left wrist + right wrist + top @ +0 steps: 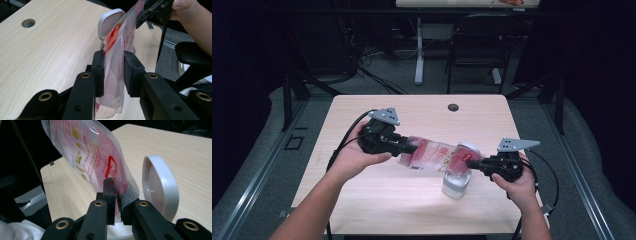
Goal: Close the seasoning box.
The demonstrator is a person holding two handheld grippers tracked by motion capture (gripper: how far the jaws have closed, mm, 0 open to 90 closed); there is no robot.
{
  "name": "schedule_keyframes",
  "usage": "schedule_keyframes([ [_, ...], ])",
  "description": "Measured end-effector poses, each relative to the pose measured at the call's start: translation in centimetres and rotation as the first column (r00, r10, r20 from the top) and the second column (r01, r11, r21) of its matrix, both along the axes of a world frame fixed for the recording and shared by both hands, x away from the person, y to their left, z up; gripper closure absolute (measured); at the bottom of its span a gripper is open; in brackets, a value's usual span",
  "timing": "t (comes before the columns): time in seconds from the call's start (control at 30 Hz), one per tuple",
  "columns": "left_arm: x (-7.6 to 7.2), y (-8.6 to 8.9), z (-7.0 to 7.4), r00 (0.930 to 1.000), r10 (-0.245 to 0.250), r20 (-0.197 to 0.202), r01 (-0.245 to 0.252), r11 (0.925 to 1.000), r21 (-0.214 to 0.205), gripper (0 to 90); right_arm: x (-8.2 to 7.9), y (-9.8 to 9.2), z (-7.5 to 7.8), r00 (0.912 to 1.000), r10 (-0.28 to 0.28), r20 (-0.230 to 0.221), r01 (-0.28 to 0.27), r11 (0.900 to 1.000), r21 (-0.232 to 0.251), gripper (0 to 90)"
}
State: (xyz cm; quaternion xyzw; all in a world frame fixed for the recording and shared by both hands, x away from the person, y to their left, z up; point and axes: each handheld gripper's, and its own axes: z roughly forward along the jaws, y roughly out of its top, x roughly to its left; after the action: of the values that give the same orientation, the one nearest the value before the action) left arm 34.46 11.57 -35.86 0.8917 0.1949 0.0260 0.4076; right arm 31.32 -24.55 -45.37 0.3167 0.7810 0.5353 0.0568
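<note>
Grippers hold a clear plastic refill pouch with red and pink printing (pixel 437 156) stretched between them, above the middle of a light wood-grain table (pixel 412 200). From the high view, the left gripper (pixel 412 146) clamps the pouch at its left end, and the right gripper (pixel 476 163) clamps it at the other end; the pouch hangs nearly level, clear of the tabletop. In the left gripper view, the black pads (pixel 98 72) press on the pale, crumpled lower part of the pouch (pixel 115 72), with the jaws narrowed onto it. In the right gripper view, the jaws are pinched close on the pouch's edge (pixel 100 162), beside a small red label. Directly beneath the right end of the pouch stands a white plastic container with its round hinged lid flipped open (pixel 457 184); the lid (pixel 160 187) stands upright just beside the right gripper's jaws, and the container's open mouth lies below them.
</note>
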Motion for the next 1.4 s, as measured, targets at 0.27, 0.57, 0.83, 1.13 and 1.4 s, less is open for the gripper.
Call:
schedule_keyframes([
  [0.27, -0.1, 1.4, -2.1, 0.9994, 0.005, -0.035, -0.006, 0.9989, -0.046, 71.9, 0.6, 0.4, 0.1, 0.9996, -0.007, 0.026, 0.005, 0.9986, 0.052, 81.3],
  [0.57, -0.3, 2.7, -3.9, 0.9983, 0.023, -0.053, -0.028, 0.9960, -0.085, 72.1, 0.9, 1.2, -0.5, 0.9996, 0.020, 0.019, -0.020, 0.9984, 0.052, 76.0],
  [0.83, -0.6, 3.1, -5.5, 0.9983, 0.024, -0.053, -0.030, 0.9938, -0.107, 71.7, 0.9, 1.0, -1.1, 0.9993, 0.036, 0.003, -0.037, 0.9981, 0.050, 73.4],
  [1.13, -0.8, 3.7, -7.2, 0.9987, 0.026, -0.044, -0.031, 0.9908, -0.131, 71.3, 0.9, 0.4, -2.1, 0.9992, 0.028, -0.030, -0.026, 0.9979, 0.059, 72.6],
  [1.4, -1.0, 4.3, -8.4, 0.9990, 0.028, -0.034, -0.032, 0.9904, -0.134, 69.9, 0.8, 0.5, -2.4, 0.9983, 0.037, -0.045, -0.033, 0.9957, 0.086, 73.5],
])
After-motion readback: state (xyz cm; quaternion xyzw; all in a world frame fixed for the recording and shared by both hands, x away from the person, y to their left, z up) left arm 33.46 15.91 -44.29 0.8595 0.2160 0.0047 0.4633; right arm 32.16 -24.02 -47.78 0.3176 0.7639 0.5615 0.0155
